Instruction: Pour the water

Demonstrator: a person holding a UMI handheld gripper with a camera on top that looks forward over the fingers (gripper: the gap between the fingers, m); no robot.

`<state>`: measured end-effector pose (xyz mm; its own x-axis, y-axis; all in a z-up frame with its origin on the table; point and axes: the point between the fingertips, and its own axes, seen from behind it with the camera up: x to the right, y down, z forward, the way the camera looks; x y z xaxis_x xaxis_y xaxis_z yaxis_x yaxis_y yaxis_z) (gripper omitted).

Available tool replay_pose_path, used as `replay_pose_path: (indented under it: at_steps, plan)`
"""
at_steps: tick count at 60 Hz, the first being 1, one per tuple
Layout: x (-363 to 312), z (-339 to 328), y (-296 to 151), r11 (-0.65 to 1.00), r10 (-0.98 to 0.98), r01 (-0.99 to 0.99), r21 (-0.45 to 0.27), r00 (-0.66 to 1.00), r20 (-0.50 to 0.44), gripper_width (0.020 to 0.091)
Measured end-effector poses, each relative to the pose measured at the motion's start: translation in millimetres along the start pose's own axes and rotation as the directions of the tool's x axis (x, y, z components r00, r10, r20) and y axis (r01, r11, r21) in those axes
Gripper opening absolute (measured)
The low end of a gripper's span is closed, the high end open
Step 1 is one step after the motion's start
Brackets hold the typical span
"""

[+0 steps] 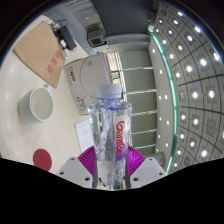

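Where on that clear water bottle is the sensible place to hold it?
Around the straight middle of the water bottle, at the label, coming from the side. The bottle stands upright with round, even walls there, narrowing toward the cap. The gripper already holds it that way, one pad on each side.

Pale cream table (30, 120), smooth, evenly lit. A brown cardboard box (40, 48) lies flat near its far side; a white box (88, 70) with small print sits just beside it, closer in. A small red disc (42, 158) rests on the near part of the table. Beyond the table, a light floor (135, 75) crossed by dark lines. To the right, a dark panel (195, 70) dotted with rows of bright round lights, edged by a curved green strip (166, 75). Far background holds pale furniture, too small to identify.
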<state>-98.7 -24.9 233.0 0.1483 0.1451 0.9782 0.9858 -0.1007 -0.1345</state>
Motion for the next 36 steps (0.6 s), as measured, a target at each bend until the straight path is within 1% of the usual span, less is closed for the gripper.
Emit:
replay_pose_path:
  at_steps: [4,8,12,13,16,21,27,30,32,36]
  plan:
    - [1,-6,8,0.978,0.209,-0.209,-0.008,0.977,0.045,0.0371]
    - [-2,-12,13,0.911,0.412,-0.412,-0.012,0.906,0.094,0.0374]
    - [-8,-18,9,0.777,0.619,-0.629,0.0,0.765,0.176,0.0376]
    - [-13,-19,1,0.742,0.66,-0.67,-0.01,0.728,0.187,0.0377]
    - [-22,-18,12,0.642,0.752,-0.765,-0.044,0.618,0.231,0.0377]
    - [-49,-13,13,0.492,0.85,-0.865,-0.1,0.451,0.273,0.0376]
    - [-78,-7,28,0.361,0.902,-0.917,-0.17,0.298,0.312,0.0375]
    - [-94,-5,32,0.311,0.918,-0.93,-0.196,0.24,0.317,0.0377]
    - [-101,-5,33,0.285,0.921,-0.938,-0.198,0.212,0.326,0.0377]
    - [-120,0,38,0.274,0.922,-0.936,-0.221,0.191,0.337,0.0376]
